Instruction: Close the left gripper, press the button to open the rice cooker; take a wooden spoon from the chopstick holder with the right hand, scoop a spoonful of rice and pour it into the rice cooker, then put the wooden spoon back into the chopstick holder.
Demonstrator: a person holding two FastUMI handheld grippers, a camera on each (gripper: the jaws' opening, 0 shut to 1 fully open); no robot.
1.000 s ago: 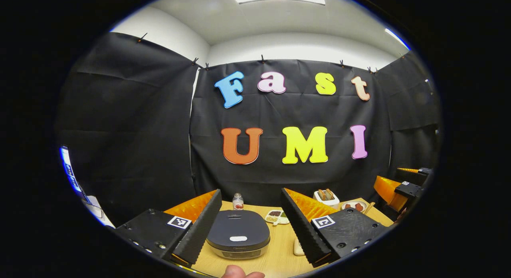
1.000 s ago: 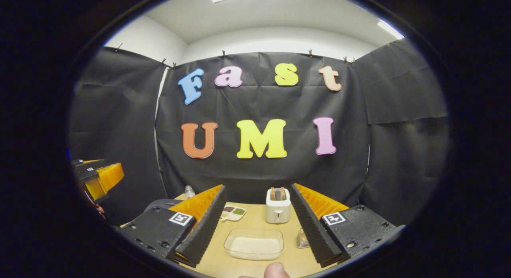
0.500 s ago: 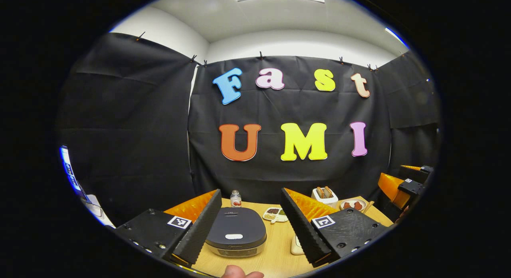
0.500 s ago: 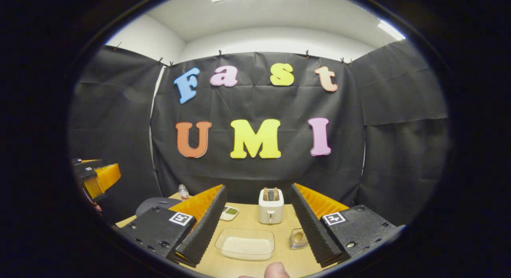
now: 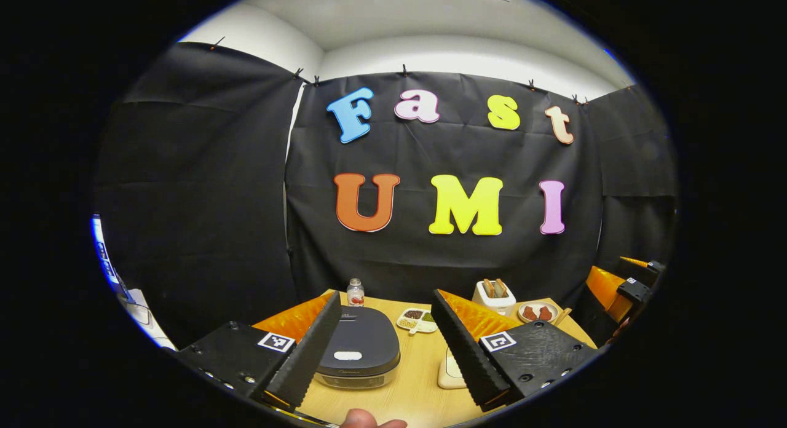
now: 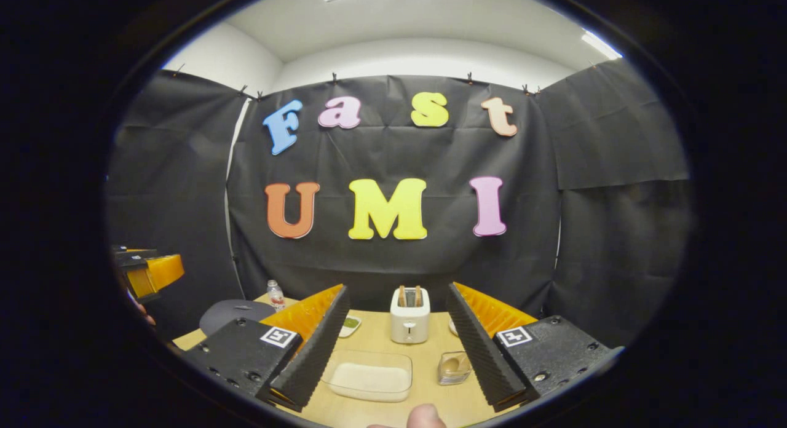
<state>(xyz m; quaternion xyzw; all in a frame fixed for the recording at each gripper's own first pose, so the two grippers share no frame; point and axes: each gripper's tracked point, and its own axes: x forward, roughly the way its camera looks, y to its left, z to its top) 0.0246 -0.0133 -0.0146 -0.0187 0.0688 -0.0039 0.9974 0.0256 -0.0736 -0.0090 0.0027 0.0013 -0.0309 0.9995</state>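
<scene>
In the left gripper view the rice cooker (image 5: 358, 349) sits on the wooden table, its dark lid down and a white button (image 5: 347, 355) near its front. My left gripper (image 5: 385, 304) hangs open above it, with the cooker showing between the fingers. In the right gripper view a clear tub of white rice (image 6: 369, 377) lies between the open fingers of my right gripper (image 6: 396, 293). Just right of the tub stands a clear chopstick holder (image 6: 454, 368) with a wooden spoon inside, partly hidden by the right finger. The cooker's lid (image 6: 230, 313) shows at the left.
A white toaster (image 6: 410, 314) with bread stands behind the tub. A divided dish (image 5: 417, 319), a small bottle (image 5: 355, 291) and a plate of red food (image 5: 537, 311) sit toward the back. A thumb (image 5: 369, 420) shows at the bottom edge.
Both views have drifted: the cooker has slid left and farther off between the left fingers. In the right gripper view the tub moved left and the chopstick holder came out from behind the finger.
</scene>
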